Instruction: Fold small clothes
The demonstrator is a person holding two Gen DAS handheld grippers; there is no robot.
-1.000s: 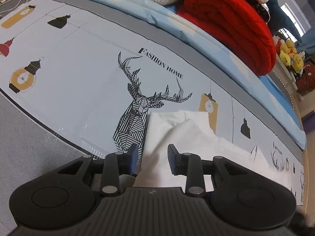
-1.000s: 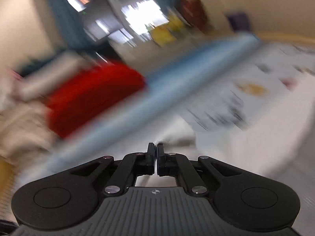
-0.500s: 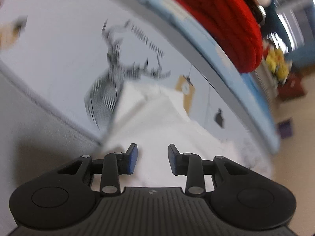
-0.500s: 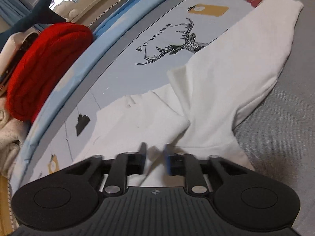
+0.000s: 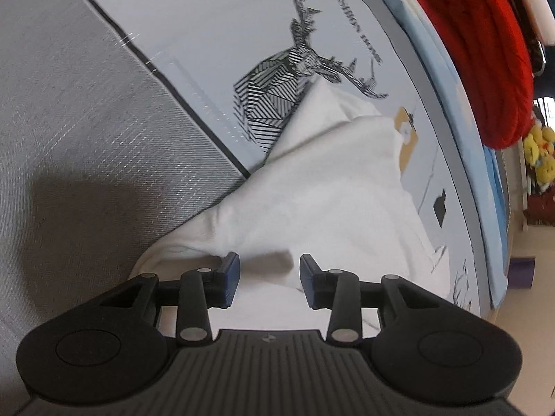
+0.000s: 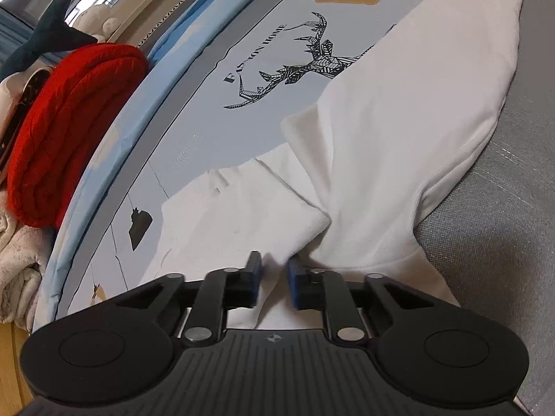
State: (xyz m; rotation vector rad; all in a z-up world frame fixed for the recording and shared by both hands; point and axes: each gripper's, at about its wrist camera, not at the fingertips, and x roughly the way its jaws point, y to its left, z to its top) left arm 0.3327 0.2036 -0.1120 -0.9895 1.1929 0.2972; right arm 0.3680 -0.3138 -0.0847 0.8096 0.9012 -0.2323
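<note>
A small white garment [image 5: 333, 190] lies partly folded on a printed mat [image 5: 215, 27] with a deer drawing. In the right wrist view the garment [image 6: 409, 111] shows one folded flap [image 6: 249, 208] near me and a long part reaching away to the right. My left gripper [image 5: 270, 270] is open, low over the garment's near edge, with nothing between its fingers. My right gripper [image 6: 274, 270] is open by a narrow gap, right above the garment beside the folded flap's corner.
The mat lies on a grey fabric surface [image 5: 69, 104]. A light blue sheet [image 6: 114, 131] borders the mat's far side. A red folded blanket [image 6: 69, 118] and a beige plush blanket [image 6: 17, 260] sit beyond it. Plush toys [image 5: 539, 152] stand at the room's edge.
My right gripper, shut a second ago, has opened and come down onto the garment. My left gripper stayed open and moved in over the garment's near edge.
</note>
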